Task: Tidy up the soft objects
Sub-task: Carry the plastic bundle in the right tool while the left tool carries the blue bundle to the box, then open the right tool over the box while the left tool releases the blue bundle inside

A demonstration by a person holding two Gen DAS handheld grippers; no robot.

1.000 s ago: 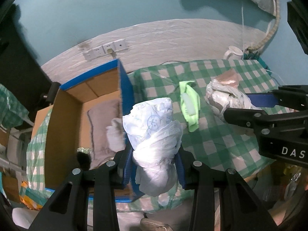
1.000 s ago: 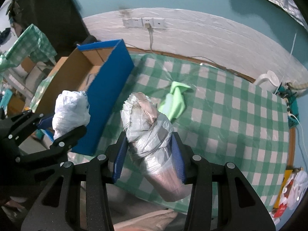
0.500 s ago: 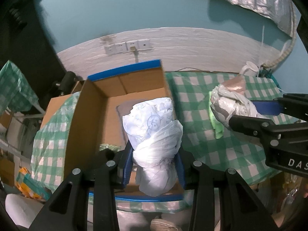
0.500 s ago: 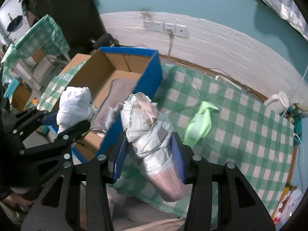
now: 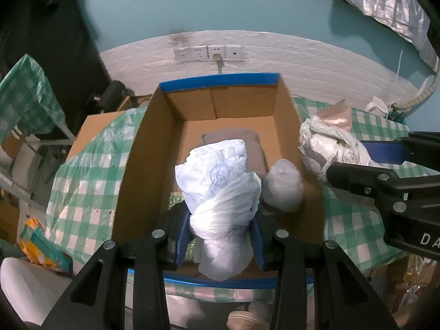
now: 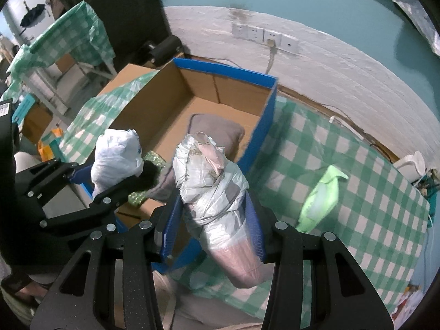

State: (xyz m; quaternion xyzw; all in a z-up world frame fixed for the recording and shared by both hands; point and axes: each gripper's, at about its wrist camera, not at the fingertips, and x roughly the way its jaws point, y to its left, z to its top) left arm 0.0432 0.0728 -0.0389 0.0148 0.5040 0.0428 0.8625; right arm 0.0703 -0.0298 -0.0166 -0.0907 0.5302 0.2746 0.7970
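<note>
My left gripper (image 5: 220, 231) is shut on a white plastic-wrapped bundle (image 5: 220, 192) and holds it over the open cardboard box (image 5: 148, 148) with blue edges. Grey soft items (image 5: 282, 188) lie inside the box. My right gripper (image 6: 213, 220) is shut on a grey-and-pink plastic-wrapped bundle (image 6: 211, 181) above the box's right wall (image 6: 261, 134). That bundle also shows in the left wrist view (image 5: 327, 143). The left gripper's bundle shows in the right wrist view (image 6: 117, 159). A light green cloth (image 6: 321, 198) lies on the checked table.
The green-checked tablecloth (image 6: 343, 165) covers the table right of the box. A white kettle (image 6: 412, 165) stands at its far corner. Wall sockets (image 5: 209, 53) sit behind the box. Another checked table (image 6: 68, 35) stands far left.
Both grippers have swung left with their bundles. The left bundle went from the box's right wall to over its interior. The right bundle went from the table to the box's right wall.
</note>
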